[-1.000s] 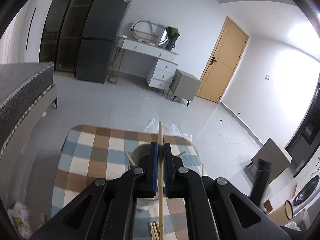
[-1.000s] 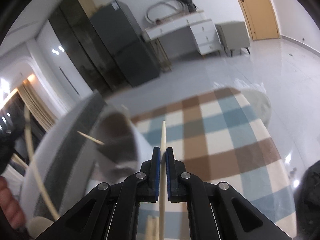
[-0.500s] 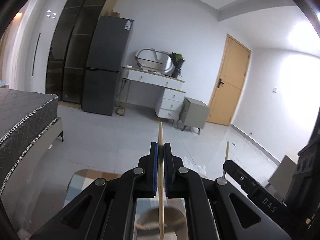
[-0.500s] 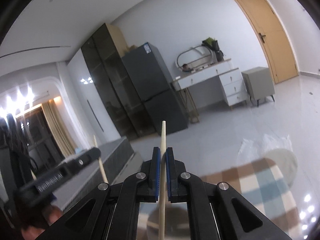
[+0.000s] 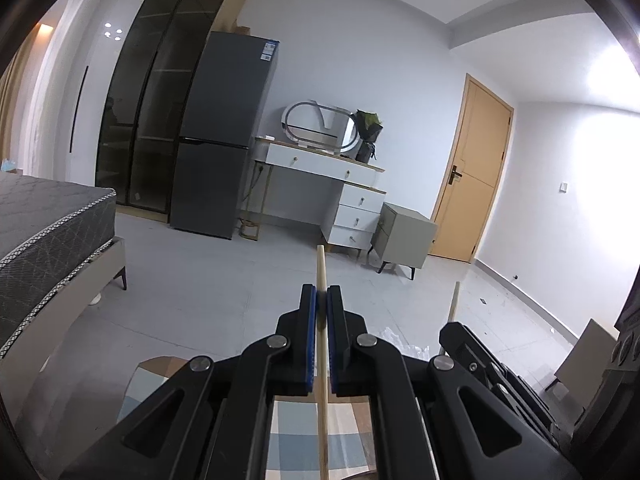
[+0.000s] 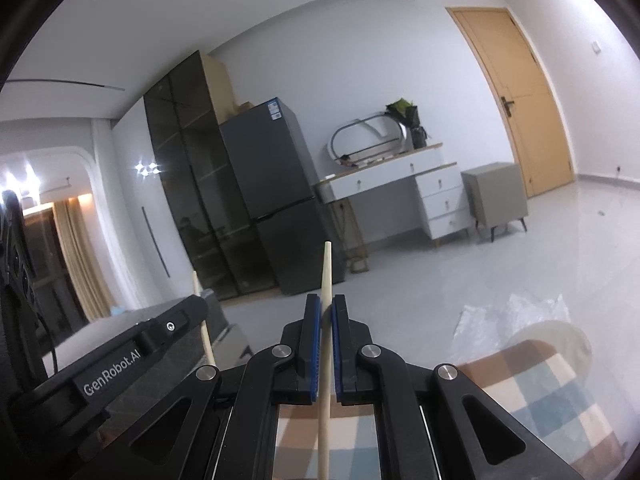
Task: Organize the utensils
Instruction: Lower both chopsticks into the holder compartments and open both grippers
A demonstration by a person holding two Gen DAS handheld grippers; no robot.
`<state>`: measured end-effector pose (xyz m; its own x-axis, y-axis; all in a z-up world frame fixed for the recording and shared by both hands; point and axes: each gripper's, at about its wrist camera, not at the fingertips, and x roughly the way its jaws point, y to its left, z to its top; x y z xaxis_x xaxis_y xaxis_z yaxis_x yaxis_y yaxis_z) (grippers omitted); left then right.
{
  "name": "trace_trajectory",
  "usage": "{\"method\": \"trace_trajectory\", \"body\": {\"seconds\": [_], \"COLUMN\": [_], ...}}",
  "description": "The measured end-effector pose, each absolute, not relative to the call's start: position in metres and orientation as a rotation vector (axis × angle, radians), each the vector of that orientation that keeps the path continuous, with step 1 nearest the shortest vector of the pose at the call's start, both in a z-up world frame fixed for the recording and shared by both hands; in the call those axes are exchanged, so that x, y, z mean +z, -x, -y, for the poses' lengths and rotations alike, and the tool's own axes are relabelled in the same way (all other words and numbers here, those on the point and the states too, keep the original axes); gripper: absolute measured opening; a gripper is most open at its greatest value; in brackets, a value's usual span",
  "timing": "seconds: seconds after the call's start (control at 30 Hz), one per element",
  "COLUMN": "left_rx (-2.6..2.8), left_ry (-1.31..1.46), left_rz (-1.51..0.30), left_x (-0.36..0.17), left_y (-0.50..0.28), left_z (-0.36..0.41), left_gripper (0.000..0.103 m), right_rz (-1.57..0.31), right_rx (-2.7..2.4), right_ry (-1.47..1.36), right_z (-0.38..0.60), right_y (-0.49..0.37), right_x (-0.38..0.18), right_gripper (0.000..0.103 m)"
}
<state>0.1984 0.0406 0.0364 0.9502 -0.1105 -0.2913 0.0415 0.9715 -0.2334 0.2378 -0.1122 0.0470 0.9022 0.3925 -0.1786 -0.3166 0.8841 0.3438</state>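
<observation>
My left gripper (image 5: 321,294) is shut on a wooden chopstick (image 5: 321,272) that runs between the blue pads and sticks out past the tips. My right gripper (image 6: 326,304) is shut on another wooden chopstick (image 6: 326,272) in the same way. Both grippers are raised and point level across the room. The right gripper (image 5: 460,332) shows at the right of the left wrist view with its chopstick (image 5: 454,300). The left gripper (image 6: 176,320) shows at the left of the right wrist view with its chopstick (image 6: 200,304).
A table with a checked blue and brown cloth (image 6: 540,380) lies below, partly seen also in the left wrist view (image 5: 148,376). Beyond are a bed (image 5: 44,220), a grey fridge (image 5: 224,132), a white dresser (image 5: 336,184), a door (image 5: 472,172) and crumpled plastic (image 6: 516,316).
Both grippers have tilted up from the table and the bowl on it to face the room, each still holding its chopstick. They now sit side by side.
</observation>
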Motion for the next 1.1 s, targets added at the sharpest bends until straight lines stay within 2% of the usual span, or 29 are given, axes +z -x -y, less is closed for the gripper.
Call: {"method": "trace_trajectory", "body": {"seconds": [0.7,1.1], "left_rx": [-0.143,-0.182], "left_ry": [0.213,0.241], "left_rz": [-0.340,-0.416], "left_x": [0.049,0.059], "left_y": [-0.180,-0.176], "left_z": [-0.038,-0.047], "left_gripper": [0.001,0.001], "right_rz": [-0.234,-0.338], "right_rx": [0.394,0.440], "right_ry": [-0.189,-0.158], "right_z": [0.122,0.125], "right_y": [-0.205,-0.184], "right_x": [0.035,0.026], "right_gripper": [0.005,0.004]}}
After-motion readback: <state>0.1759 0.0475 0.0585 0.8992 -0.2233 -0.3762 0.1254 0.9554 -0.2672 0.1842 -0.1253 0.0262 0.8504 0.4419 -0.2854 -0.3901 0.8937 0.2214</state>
